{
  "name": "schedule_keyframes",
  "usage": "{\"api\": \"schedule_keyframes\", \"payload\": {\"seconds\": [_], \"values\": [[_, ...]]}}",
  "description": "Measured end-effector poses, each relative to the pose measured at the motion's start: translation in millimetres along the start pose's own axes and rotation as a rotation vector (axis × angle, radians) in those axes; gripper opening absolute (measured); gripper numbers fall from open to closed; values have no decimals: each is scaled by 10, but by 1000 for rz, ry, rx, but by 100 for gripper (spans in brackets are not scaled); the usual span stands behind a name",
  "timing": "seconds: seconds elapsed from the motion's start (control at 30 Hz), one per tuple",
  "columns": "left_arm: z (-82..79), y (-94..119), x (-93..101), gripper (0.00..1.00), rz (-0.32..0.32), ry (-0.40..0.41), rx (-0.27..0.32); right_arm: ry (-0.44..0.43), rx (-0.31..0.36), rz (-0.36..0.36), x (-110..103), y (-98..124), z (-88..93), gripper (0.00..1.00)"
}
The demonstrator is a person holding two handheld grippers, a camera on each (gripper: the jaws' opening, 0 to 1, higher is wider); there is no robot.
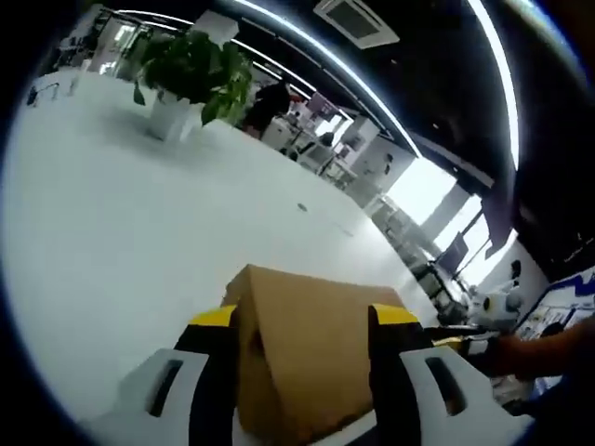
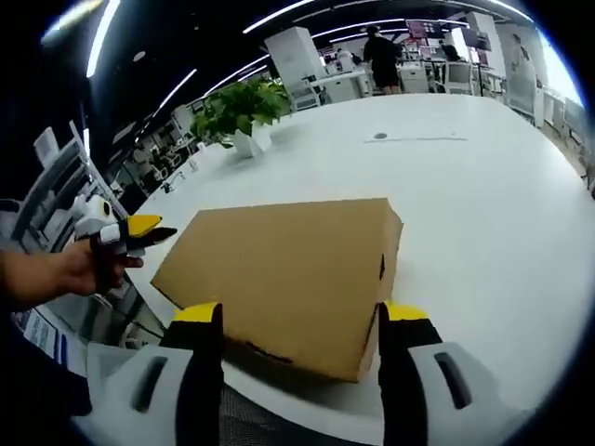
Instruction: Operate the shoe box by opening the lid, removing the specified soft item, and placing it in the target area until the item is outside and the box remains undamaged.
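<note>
White and broad, the desk [image 2: 483,186] carries a brown shoe box [image 2: 288,279] near its front edge, lid closed, and a potted plant [image 2: 240,111] farther back. Jaws of the right hand-held gripper [image 2: 299,321] stand apart, straddling the box's near end. Jaws of the left hand-held gripper [image 1: 302,325] also stand apart, either side of the box's corner. Office furniture fills the background.

The shoe box [image 2: 288,279] is plain brown cardboard, its lid unmarked. The table [image 2: 483,186] is white. The right gripper [image 2: 302,325] has black jaws with yellow tips on a pale grey body. The plant [image 1: 191,65] is green, in what looks like a white pot.
</note>
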State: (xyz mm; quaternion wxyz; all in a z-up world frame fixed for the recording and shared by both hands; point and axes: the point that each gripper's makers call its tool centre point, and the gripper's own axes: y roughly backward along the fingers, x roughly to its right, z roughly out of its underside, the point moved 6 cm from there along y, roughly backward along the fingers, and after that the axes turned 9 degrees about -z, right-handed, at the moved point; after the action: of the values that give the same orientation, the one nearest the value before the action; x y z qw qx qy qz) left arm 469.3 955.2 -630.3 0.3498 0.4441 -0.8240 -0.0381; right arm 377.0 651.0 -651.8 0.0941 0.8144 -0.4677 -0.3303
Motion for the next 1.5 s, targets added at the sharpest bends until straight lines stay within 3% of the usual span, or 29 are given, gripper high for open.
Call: {"api": "schedule_keyframes", "payload": {"seconds": [0.03,0.1,0.13,0.2,0.27,0.33,0.37,0.4,0.43,0.47,0.5,0.53,0.57,0.73,1.03,1.2,1.5], "values": [[-38,56,40,57,15,4,35,5,-2,-2,4,25,0,60],[15,182,124,61,28,-106,45,67,-6,-29,37,136,5,59],[120,229,153,61,28,-154,17,96,-19,-31,57,168,18,59],[288,267,175,61,22,-139,-36,114,-39,-42,95,199,68,57],[471,317,132,57,-18,-166,-94,140,-111,-37,174,201,176,56],[508,364,155,59,-3,-256,-56,182,-133,-38,193,198,230,55],[486,389,175,61,-11,-323,-37,201,-140,-44,183,195,248,55],[450,403,229,63,-7,-448,-17,290,-163,-47,162,192,263,56],[481,423,239,64,-32,-615,-62,425,-196,-35,146,182,278,56],[516,424,194,63,-61,-762,-115,490,-227,-25,142,173,303,55],[585,413,167,61,-47,-871,-167,530,-251,-23,138,160,326,53],[608,408,157,60,-37,-891,-179,542,-253,-29,133,127,345,53],[701,398,115,58,-12,-852,-237,517,-247,-33,125,100,360,51],[808,322,-84,46,-20,-813,-314,477,-243,-32,150,7,358,45],[810,248,-77,22,-22,-871,-330,476,-271,-9,205,-61,402,38],[868,207,-136,23,-19,-858,-363,494,-279,3,203,-70,425,39],[841,242,-91,23,-20,-852,-353,478,-281,1,160,-35,380,38]]}}
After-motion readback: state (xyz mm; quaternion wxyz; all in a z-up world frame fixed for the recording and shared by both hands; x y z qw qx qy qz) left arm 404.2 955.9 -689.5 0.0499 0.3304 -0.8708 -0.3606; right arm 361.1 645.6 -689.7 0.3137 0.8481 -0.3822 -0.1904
